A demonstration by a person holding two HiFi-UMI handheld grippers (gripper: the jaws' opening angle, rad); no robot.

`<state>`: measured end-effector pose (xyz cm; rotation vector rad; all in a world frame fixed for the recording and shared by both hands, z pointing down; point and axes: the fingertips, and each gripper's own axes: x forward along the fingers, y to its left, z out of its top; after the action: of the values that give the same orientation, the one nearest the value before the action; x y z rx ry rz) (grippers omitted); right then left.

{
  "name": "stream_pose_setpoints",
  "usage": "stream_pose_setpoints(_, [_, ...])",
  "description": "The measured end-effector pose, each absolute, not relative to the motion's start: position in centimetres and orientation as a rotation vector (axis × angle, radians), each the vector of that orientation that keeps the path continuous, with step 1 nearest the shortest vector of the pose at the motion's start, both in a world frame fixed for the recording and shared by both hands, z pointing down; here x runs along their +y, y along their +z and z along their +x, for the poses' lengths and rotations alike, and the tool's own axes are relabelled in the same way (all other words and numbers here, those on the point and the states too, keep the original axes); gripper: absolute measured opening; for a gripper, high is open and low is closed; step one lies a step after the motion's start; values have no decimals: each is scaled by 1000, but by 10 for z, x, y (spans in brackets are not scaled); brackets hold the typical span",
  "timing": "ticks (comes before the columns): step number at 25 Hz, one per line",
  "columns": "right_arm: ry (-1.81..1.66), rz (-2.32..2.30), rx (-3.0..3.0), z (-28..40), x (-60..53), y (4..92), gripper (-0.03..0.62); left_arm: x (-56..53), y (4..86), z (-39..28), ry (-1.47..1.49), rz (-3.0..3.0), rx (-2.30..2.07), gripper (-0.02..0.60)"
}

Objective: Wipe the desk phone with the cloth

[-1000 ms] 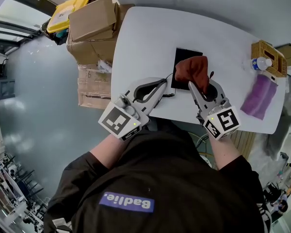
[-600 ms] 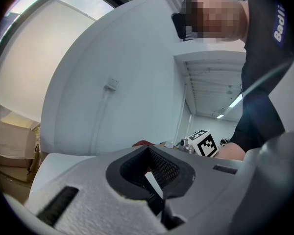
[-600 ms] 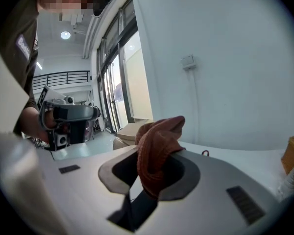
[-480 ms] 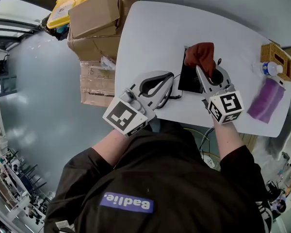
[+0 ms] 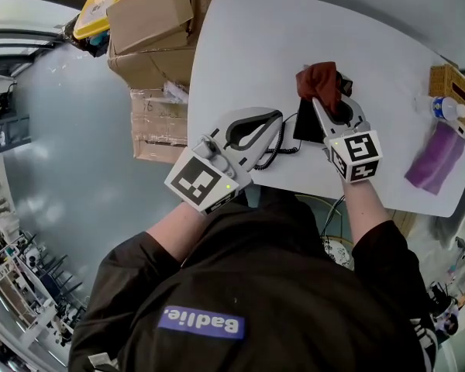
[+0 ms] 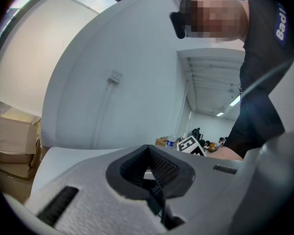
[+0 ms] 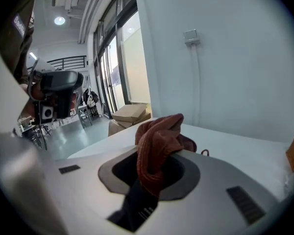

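The black desk phone (image 5: 306,126) lies near the front of the white table (image 5: 248,45), largely covered. A rust-red cloth (image 5: 322,78) is bunched over the phone's far end, and my right gripper (image 5: 319,101) is shut on it. In the right gripper view the cloth (image 7: 159,141) rises in a fold out of the closed jaws. My left gripper (image 5: 276,119) rests just left of the phone, shut, with nothing held. The phone's coiled cord (image 5: 283,150) runs along the table beside the left gripper's tips.
Cardboard boxes (image 5: 151,29) and a yellow item (image 5: 101,10) stand off the table's left end. At the right end are a wicker basket (image 5: 453,84), a water bottle (image 5: 447,108) and a purple cloth (image 5: 434,157). The table's front edge is close to both grippers.
My right gripper has carried the cloth from the near part of the phone toward its far end. The left gripper stays beside the phone.
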<state>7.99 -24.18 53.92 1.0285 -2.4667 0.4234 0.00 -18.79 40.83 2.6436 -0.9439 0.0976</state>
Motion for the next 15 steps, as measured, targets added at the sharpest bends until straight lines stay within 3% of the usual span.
stream_pose_setpoints(15, [456,945,-2378,72,-171,592,98,-174,405,-3,139,2671,-870,15])
